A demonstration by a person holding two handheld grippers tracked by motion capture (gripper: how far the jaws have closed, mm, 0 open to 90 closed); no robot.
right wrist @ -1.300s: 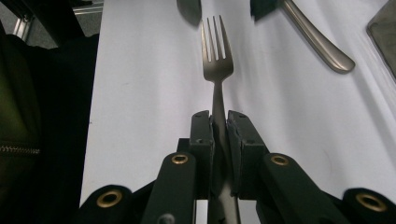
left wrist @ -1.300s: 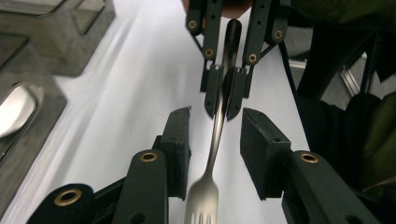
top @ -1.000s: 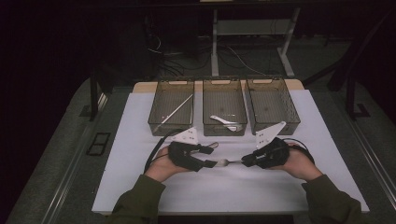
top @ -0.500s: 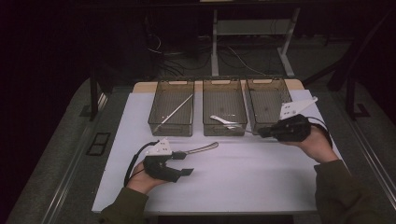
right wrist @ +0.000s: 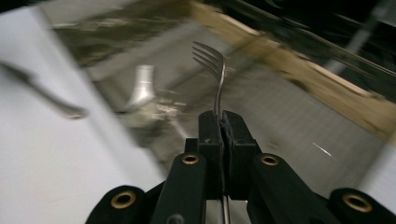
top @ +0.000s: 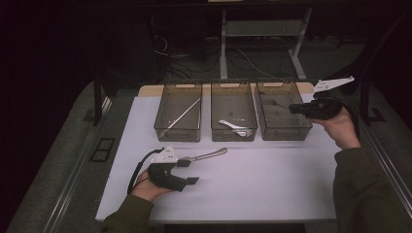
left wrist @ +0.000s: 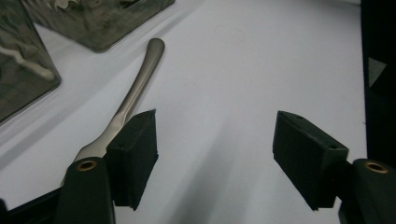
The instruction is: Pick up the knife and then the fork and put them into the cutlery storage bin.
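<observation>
Standing at a white surface (top: 272, 184), a person works two hand-held tools in front of three clear plastic bins set side by side along the far edge. The left tool (top: 190, 171) rests low on the surface near the person, its two black jaws spread wide apart and gripping nothing. One metal utensil handle (left wrist: 135, 93) lies flat on the surface just beside that tool's left jaw, its rounded end pointing toward the bins; the gripper view does not settle whether jaw and handle touch, and the utensil's working end is hidden behind the jaw.

The right tool (top: 293, 108) is lifted over the right bin (top: 283, 130), held up in the person's right hand (top: 340, 127). Its jaws are pressed together on the stem of one fork (right wrist: 214, 60), whose tines stand up beyond the jaw tips, above the bin's floor. Motion blur softens much of that gripper view.

The left bin (top: 177, 130) holds one long thin rod-like piece (top: 182, 115) lying on a diagonal. The middle bin (top: 233, 131) holds one pale utensil (top: 234, 126) near its front wall; its shape reads as a spoon, though not clearly. Two dark green sleeves enter from the near edge.
</observation>
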